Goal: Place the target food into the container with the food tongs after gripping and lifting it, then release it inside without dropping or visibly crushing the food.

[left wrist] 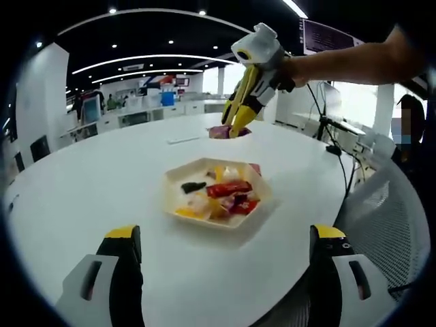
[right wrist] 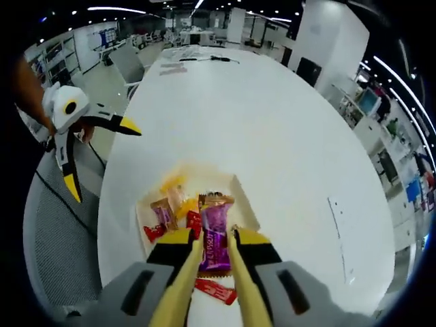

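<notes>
My right gripper (right wrist: 214, 240) is shut on a purple snack packet (right wrist: 216, 221), held upright between its yellow fingers. In the left gripper view the right gripper (left wrist: 234, 129) hangs beyond the tray in a person's hand, with the purple packet (left wrist: 219, 131) at its tips. A cream hexagonal tray (left wrist: 170, 184) on the white table holds several wrapped snacks, red, yellow and dark ones. In the right gripper view the tray (right wrist: 244, 202) lies just past the held packet. My left gripper (left wrist: 225, 238) stands open near the tray's front side, nothing between its jaws. The left gripper (right wrist: 103, 162) also shows spread wide at the table's edge.
A big round white table (left wrist: 88, 184) carries the tray. A red packet (right wrist: 214, 291) lies under my right gripper, outside the tray. A mesh chair (left wrist: 388, 211) stands at the table's right edge, with cables (left wrist: 337, 153) and a stand behind. Office desks fill the background.
</notes>
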A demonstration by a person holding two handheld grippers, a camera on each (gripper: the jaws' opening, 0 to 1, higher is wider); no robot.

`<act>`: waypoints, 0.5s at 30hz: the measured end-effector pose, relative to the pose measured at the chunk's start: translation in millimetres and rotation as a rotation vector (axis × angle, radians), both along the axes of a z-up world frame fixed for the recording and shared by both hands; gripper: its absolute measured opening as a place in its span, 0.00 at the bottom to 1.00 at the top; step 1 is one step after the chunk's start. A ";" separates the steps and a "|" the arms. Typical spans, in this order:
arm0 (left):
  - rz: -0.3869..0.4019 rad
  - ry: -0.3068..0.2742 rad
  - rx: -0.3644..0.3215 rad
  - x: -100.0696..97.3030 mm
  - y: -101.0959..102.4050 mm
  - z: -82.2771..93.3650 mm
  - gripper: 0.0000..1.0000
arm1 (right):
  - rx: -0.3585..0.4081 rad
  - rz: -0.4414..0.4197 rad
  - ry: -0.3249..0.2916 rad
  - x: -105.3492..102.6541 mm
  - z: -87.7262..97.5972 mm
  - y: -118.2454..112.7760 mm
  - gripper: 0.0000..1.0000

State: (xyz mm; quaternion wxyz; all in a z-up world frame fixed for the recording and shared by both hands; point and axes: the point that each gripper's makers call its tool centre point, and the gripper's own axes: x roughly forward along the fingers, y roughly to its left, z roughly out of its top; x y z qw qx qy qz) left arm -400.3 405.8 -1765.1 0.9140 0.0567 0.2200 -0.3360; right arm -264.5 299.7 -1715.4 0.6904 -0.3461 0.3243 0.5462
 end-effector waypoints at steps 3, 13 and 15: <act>-0.001 0.001 0.002 0.1 0.6 -0.9 1.00 | -0.006 0.019 0.000 2.1 0.3 6.4 0.22; 0.013 0.000 0.000 1.4 2.6 0.8 1.00 | -0.024 0.081 0.008 5.6 -2.0 29.9 0.22; 0.019 -0.003 0.000 2.1 3.7 1.0 1.00 | -0.019 0.089 0.007 6.2 -1.1 34.0 0.22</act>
